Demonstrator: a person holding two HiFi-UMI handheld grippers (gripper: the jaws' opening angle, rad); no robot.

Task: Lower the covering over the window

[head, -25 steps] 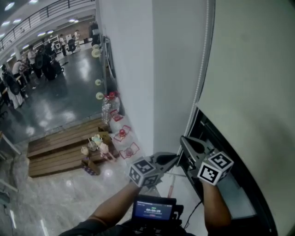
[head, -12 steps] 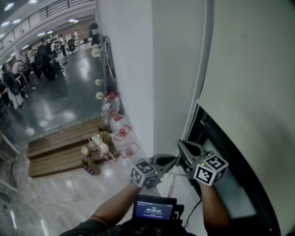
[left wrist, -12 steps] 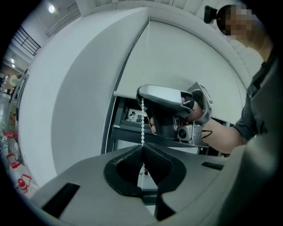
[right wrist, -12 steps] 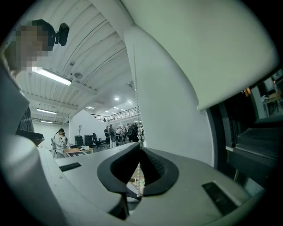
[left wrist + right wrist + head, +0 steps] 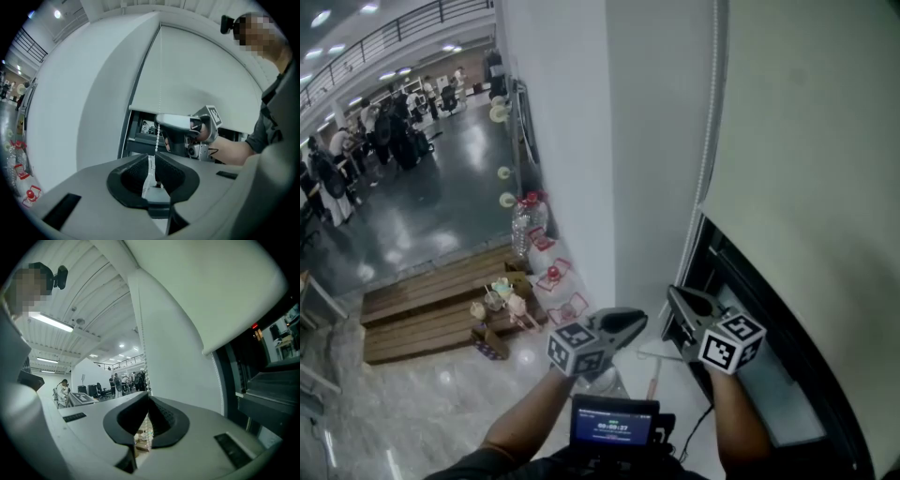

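Note:
A cream roller blind (image 5: pixel 806 122) covers most of the window and leaves a dark strip (image 5: pixel 741 281) under its bottom edge. Its white bead chain (image 5: pixel 705 159) hangs along the window's left side. My right gripper (image 5: pixel 672 292) is at the chain's lower end, shut on it. In the right gripper view the chain (image 5: pixel 143 362) rises straight from the closed tips (image 5: pixel 148 397). My left gripper (image 5: pixel 639 319) is a little to the left, shut, with nothing seen between its pads. In the left gripper view the chain (image 5: pixel 159 93) hangs just ahead of its tips (image 5: pixel 153 155), past the right gripper (image 5: pixel 161 121).
A white pillar (image 5: pixel 609 141) stands left of the window. Far below lie a glossy floor, a wooden platform (image 5: pixel 431 309) with cups, and water bottles (image 5: pixel 530 220). Several people stand at the far left (image 5: pixel 337 159). A small screen (image 5: pixel 614 427) sits at the person's chest.
My left gripper has drawn away to the left, off the right gripper and the chain. The right gripper has sunk a little with the chain in it.

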